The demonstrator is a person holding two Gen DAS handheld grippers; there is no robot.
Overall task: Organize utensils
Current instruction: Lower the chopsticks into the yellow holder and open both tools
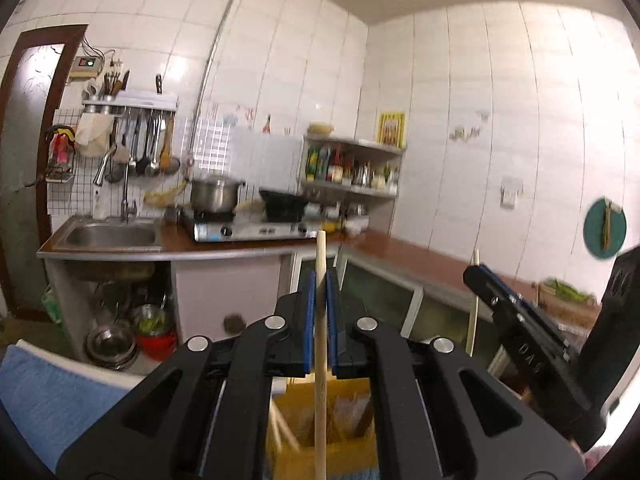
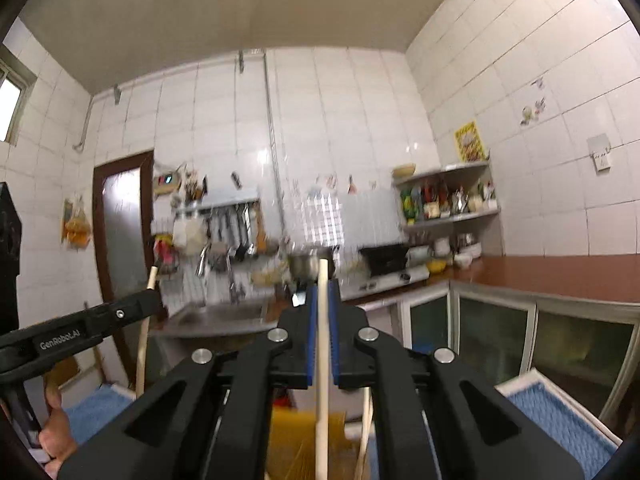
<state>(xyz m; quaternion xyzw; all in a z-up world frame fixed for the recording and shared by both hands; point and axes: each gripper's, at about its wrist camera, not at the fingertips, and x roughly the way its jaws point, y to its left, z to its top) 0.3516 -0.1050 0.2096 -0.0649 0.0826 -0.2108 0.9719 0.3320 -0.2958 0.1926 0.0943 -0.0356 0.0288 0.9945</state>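
- Standing upright in the left wrist view, a pale wooden chopstick (image 1: 320, 320) runs top to bottom through the left hand-held gripper (image 1: 320, 292); its blunt tip pokes above the blue pads and its lower end drops toward a yellow box (image 1: 320, 428) below.
- It is a plain, round, light-wood stick, smooth and unmarked. The jaws are pinched narrow on it, pointing roughly level at the far kitchen surface (image 1: 240, 242) with its sink (image 1: 110, 236) and stove (image 1: 256, 230).
- Off to the right in the same view, the right hand-held gripper (image 1: 478, 274) holds a second chopstick (image 1: 474, 312), also near upright.
- From the right wrist view, that second chopstick (image 2: 322, 340) stands vertical between closed blue pads of the right hand-held gripper (image 2: 322, 296), above the yellow box (image 2: 300, 440). It is the same pale wood.
- At the left edge the left hand-held gripper (image 2: 150, 296) clamps its chopstick (image 2: 142, 344), leaning slightly, with a person's hand (image 2: 56, 440) on the grip.
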